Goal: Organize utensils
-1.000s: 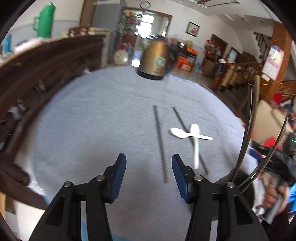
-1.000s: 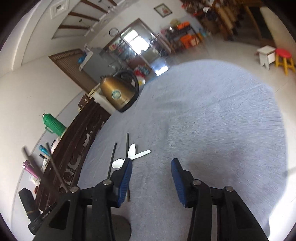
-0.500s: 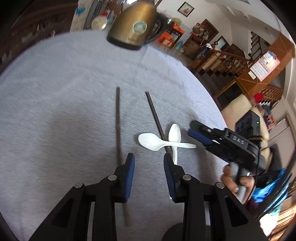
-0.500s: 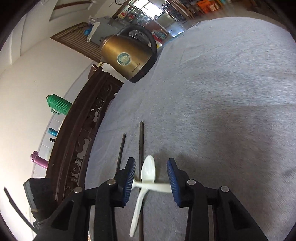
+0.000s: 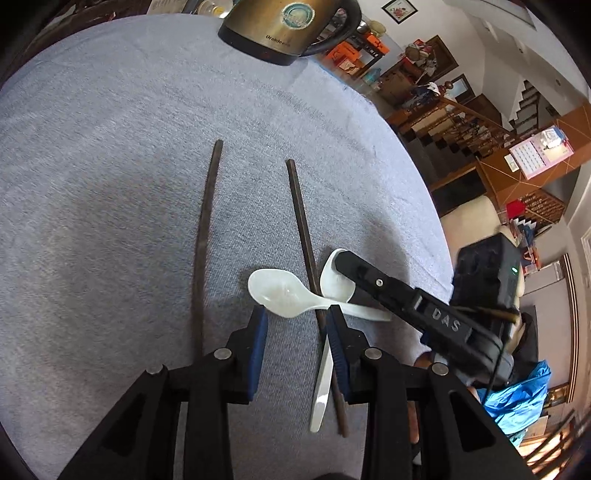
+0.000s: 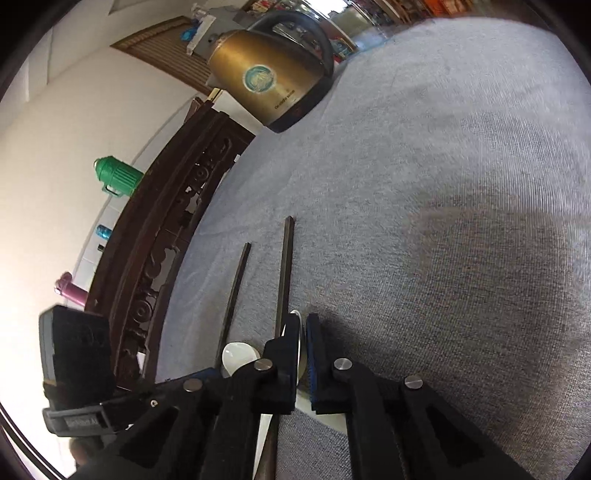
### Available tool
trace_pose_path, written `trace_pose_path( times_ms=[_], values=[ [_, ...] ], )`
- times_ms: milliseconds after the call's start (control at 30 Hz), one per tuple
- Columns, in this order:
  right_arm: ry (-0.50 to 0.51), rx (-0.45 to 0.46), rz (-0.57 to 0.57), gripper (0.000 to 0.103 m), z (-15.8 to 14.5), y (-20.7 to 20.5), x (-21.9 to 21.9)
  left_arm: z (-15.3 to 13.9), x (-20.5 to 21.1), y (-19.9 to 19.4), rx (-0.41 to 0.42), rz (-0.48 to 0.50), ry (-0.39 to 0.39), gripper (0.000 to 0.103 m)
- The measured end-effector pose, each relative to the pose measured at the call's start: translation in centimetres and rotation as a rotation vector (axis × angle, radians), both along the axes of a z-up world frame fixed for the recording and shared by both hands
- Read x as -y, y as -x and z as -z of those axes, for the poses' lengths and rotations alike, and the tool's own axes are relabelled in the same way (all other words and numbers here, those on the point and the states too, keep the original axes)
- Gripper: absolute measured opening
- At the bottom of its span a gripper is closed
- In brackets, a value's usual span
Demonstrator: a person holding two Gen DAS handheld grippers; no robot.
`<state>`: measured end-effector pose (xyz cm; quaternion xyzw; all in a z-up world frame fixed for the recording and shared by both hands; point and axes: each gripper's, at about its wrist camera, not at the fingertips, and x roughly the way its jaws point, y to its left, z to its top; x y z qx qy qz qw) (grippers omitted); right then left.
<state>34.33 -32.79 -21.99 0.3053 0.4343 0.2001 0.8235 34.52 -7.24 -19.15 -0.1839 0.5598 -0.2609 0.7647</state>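
Note:
Two white plastic spoons lie crossed on the grey tablecloth (image 5: pixel 110 184), between and over two dark chopsticks (image 5: pixel 203 236) (image 5: pixel 301 221). My left gripper (image 5: pixel 297 325) is partly open just behind the nearer spoon's bowl (image 5: pixel 273 290). That spoon's neck passes by the right fingertip, and the pads do not press on it. My right gripper (image 6: pixel 303 325) comes in from the right (image 5: pixel 341 260). It is shut on the rim of the second spoon's bowl (image 5: pixel 334 284), which shows as a thin white sliver (image 6: pixel 300 347) between its pads. This spoon's handle (image 5: pixel 321 387) lies along the right chopstick.
A gold electric kettle (image 5: pixel 284 26) (image 6: pixel 266 81) stands at the far side of the table. Carved dark wooden furniture (image 6: pixel 155 258) runs along the left, with a green flask (image 6: pixel 118 177) beyond it. The table's edge curves away on the right, with stairs (image 5: pixel 461 125) beyond.
Both grippers have come forward and down to the crossed spoons. The right jaws went from wide to shut on a spoon's bowl. The left jaws narrowed early on, then kept their gap.

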Motion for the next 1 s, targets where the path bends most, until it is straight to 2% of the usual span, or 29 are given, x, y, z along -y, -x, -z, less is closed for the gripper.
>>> trace_pose_path(
  times_ms=[100,200,400,600,667,833,1000],
  values=[
    [0.015,0.027,0.014,0.004,-0.2,0.4,0.1,0.5,0.4,-0.4,-0.022,-0.025,-0.001,0.032],
    [-0.01,0.05,0.049,0.004,-0.4,1.0,1.2,0.7,0.2,-0.9,-0.04,-0.069,0.01,0.021],
    [-0.045,0.065,0.11,0.004,-0.5,1.3,2.7,1.1,-0.2,-1.6,-0.077,-0.162,0.06,0.021],
    [-0.051,0.069,0.093,0.004,-0.5,1.3,2.3,1.1,0.7,-2.3,-0.073,-0.226,0.076,0.021],
    [-0.043,0.071,0.086,0.004,-0.5,1.2,1.9,1.1,1.1,-2.7,-0.066,-0.227,0.064,0.021],
    [-0.038,0.078,0.071,0.004,-0.6,1.2,1.7,1.5,2.0,-3.1,-0.053,-0.211,0.05,0.007],
    [-0.019,0.091,0.058,0.004,-0.7,1.1,1.3,1.3,1.6,-3.5,-0.03,-0.187,0.036,0.003]
  ],
)
